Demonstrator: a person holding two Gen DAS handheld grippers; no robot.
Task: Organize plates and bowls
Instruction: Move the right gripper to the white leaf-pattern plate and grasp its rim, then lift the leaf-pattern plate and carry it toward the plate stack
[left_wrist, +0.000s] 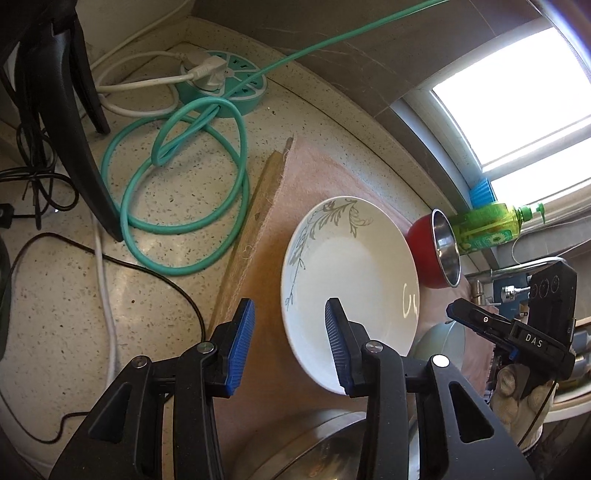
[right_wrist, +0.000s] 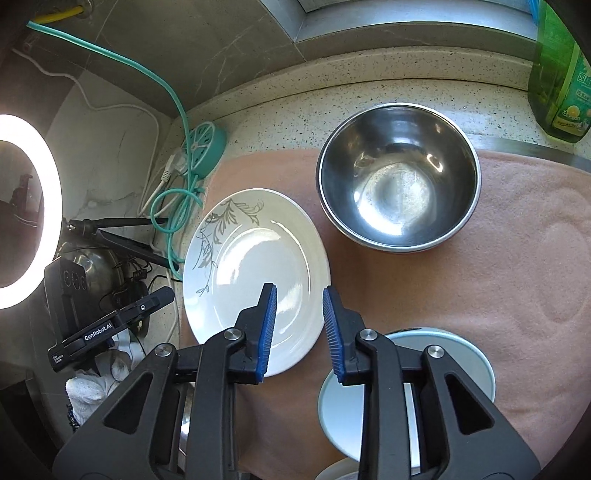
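Observation:
A white plate (left_wrist: 351, 280) (right_wrist: 255, 273) with a grey leaf pattern lies on a pink towel (right_wrist: 517, 258). My left gripper (left_wrist: 290, 332) stands open with the plate's left rim between its blue pads, which do not press on it. My right gripper (right_wrist: 300, 325) is open too, straddling the plate's right near rim with a gap on each side. A steel bowl (right_wrist: 399, 184) with a red outside (left_wrist: 424, 254) sits behind the plate. A pale blue dish (right_wrist: 465, 365) lies under the right gripper's right finger.
A teal power strip (left_wrist: 221, 81) and coiled teal cable (left_wrist: 184, 206) lie left of the towel. Black tripod legs (left_wrist: 74, 122) and a ring light (right_wrist: 33, 210) stand at the left. A green soap bottle (right_wrist: 557, 74) is on the window sill. A steel lid (left_wrist: 325, 443) lies near.

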